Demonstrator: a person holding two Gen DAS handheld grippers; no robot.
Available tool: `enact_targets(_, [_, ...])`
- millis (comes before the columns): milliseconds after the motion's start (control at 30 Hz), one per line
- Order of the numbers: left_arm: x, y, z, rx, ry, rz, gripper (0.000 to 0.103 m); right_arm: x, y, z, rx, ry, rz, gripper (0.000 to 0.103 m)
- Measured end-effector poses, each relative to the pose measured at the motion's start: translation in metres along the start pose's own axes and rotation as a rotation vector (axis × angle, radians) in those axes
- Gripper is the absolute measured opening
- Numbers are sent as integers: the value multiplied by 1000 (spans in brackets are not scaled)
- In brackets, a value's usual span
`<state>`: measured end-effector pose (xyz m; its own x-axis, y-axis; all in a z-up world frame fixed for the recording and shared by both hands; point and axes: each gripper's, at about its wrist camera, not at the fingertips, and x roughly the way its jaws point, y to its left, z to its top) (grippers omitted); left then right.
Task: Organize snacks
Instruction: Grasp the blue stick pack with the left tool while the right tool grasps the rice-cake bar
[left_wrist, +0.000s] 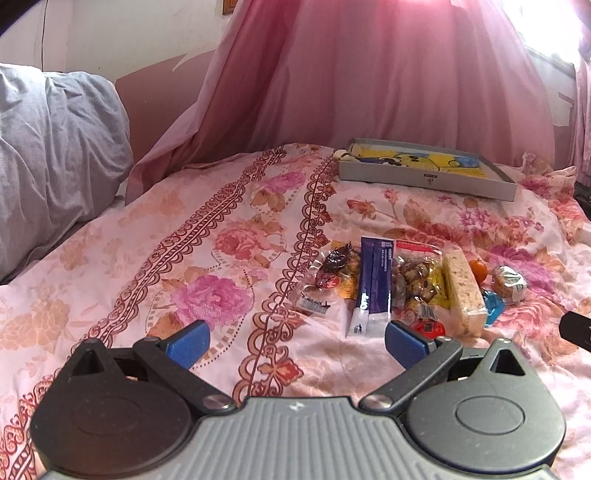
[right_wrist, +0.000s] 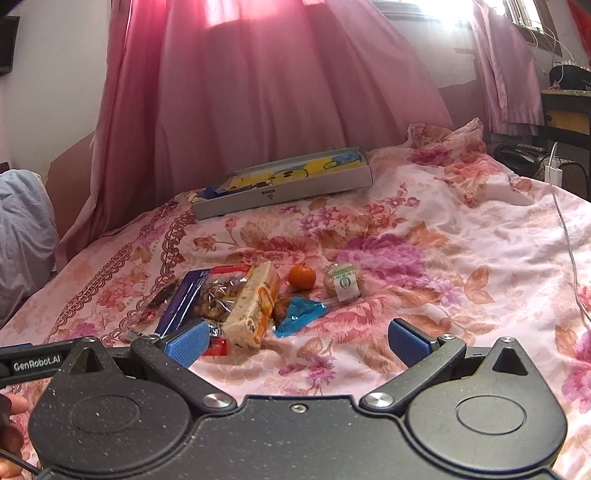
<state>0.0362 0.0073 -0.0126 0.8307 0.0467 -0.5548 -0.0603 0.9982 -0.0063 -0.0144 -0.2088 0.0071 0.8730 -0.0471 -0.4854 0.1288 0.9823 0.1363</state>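
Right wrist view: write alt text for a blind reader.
An open blue-padded right claw hovers over a floral pink bedspread near a pile of wrapped snacks and a small orange fruit; a shallow grey cardboard box lies beyond.

Right tool (right_wrist: 297, 341), jaws spread, above floral bed (right_wrist: 443, 258); snack pile (right_wrist: 236, 299), orange (right_wrist: 301, 277), grey tray (right_wrist: 288, 192) beyond.

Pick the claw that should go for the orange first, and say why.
Right, probably. The orange lies nearly centred ahead of the open right claw; from the left claw, also open, it sits far right behind the snack pile.
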Motion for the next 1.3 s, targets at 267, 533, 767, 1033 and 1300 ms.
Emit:
enact_targets(267, [35, -5, 27, 65, 45, -66, 103, 29, 8, 9, -92, -33, 31, 102])
enact_targets(533, [75, -19, 51, 107, 82, -139, 103, 85, 27, 12, -281, -2, 64, 102])
enact_targets(767, [108, -32, 57, 171, 172, -181, 102, 124, 40, 2, -321, 38, 106, 102])
enact_targets(1033, [130, -47, 59, 218, 249, -247, 90, 138, 51, -4, -358, 59, 98, 94])
enact_targets(1300, [140, -52, 60, 212, 316, -316, 62, 141, 48, -6, -338, 74, 101, 76])
